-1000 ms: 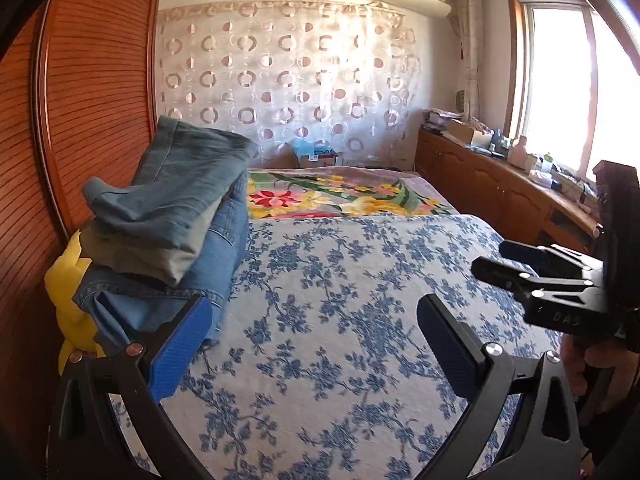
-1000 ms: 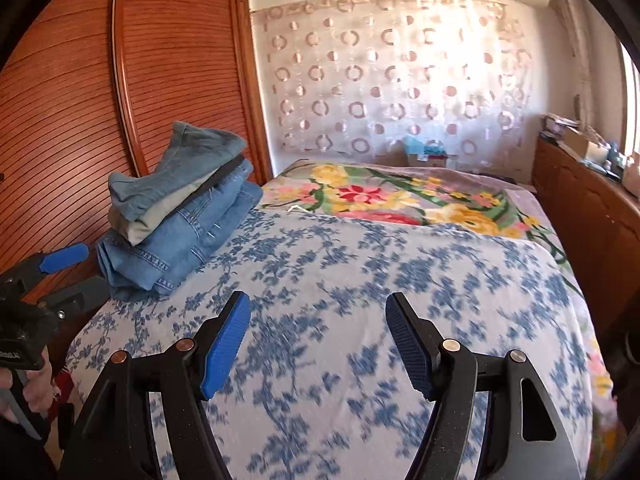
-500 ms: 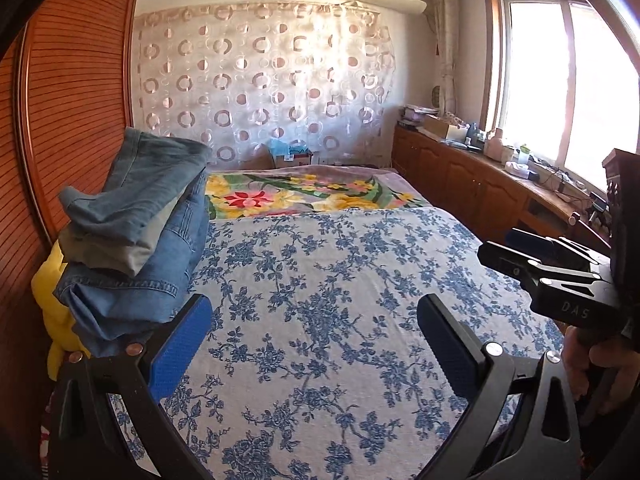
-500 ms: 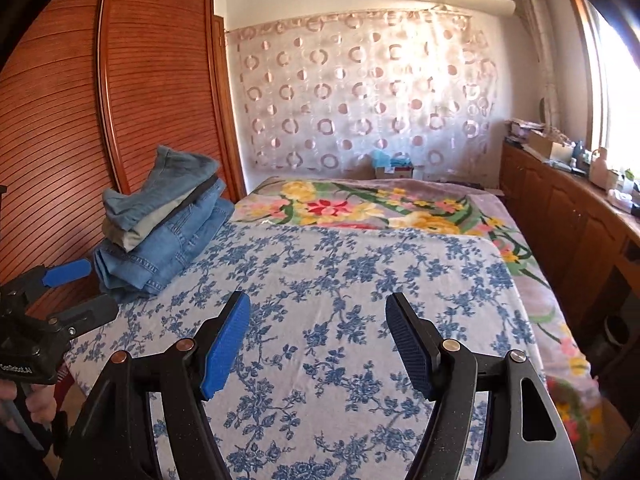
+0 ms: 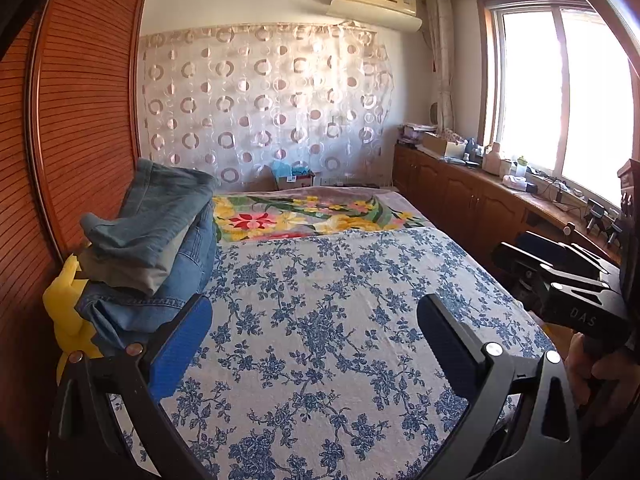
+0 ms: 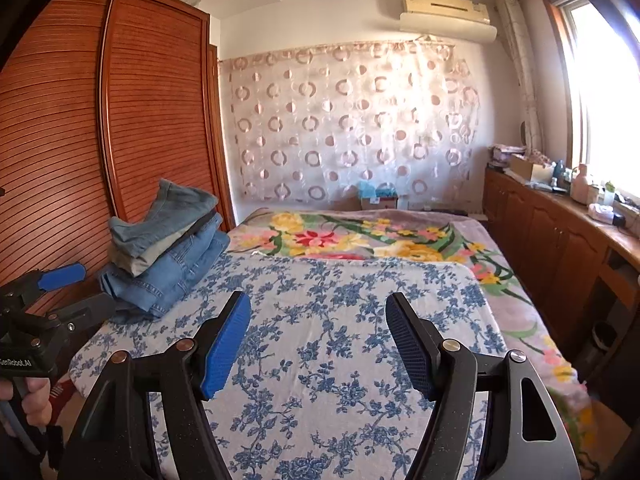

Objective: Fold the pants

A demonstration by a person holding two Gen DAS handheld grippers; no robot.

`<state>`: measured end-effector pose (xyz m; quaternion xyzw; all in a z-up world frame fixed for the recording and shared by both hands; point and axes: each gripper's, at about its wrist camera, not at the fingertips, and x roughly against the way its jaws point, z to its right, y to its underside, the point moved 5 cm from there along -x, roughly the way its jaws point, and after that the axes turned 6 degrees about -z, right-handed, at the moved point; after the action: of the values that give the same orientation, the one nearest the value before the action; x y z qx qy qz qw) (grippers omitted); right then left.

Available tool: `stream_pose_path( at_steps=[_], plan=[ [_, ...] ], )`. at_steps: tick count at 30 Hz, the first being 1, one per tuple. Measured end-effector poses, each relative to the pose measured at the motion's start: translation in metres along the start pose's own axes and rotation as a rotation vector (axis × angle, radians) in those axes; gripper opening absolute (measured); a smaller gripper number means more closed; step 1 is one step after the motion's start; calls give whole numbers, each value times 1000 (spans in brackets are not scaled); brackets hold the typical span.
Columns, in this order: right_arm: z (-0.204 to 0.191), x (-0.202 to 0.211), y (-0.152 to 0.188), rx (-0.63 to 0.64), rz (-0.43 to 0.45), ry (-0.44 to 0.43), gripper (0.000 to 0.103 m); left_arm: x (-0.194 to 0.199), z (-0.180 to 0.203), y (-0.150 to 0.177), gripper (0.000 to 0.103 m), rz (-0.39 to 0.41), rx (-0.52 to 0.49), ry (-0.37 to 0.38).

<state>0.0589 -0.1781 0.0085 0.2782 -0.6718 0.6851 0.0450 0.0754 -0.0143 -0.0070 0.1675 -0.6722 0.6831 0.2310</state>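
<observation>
A stack of folded pants [image 5: 148, 236] sits at the left edge of the bed [image 5: 320, 320], against the wooden wardrobe [image 5: 80, 100]. The stack is mostly blue denim, with what looks like one grey-green pair sandwiched near the top; the topmost pair leans up toward the wardrobe doors. Something yellow [image 5: 68, 312] pokes out from under the stack on the wardrobe side, too hidden to identify.

The bed carries a blue-flowered sheet, and beyond it a blanket [image 5: 312, 216] with large red and yellow flowers.

The left gripper [image 5: 316, 336] hovers over the near part of the sheet, jaws spread wide with nothing between them; its left pad is near the bottom of the stack but apart from it. The right gripper [image 6: 318, 344] hangs over the sheet further right, jaws likewise wide apart and empty. Each gripper shows in the other's view, held in a hand [image 6: 32, 404].

A circle-patterned curtain [image 5: 260, 112] covers the far wall, a window [image 5: 560, 92] lights the right side.
</observation>
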Motion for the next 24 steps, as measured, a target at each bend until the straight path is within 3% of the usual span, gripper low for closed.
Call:
stream_pose_path(
  at_steps=[24],
  plan=[
    [3, -5, 9, 0, 20, 27, 72, 3, -8, 2, 102, 6, 6, -22]
  ],
)
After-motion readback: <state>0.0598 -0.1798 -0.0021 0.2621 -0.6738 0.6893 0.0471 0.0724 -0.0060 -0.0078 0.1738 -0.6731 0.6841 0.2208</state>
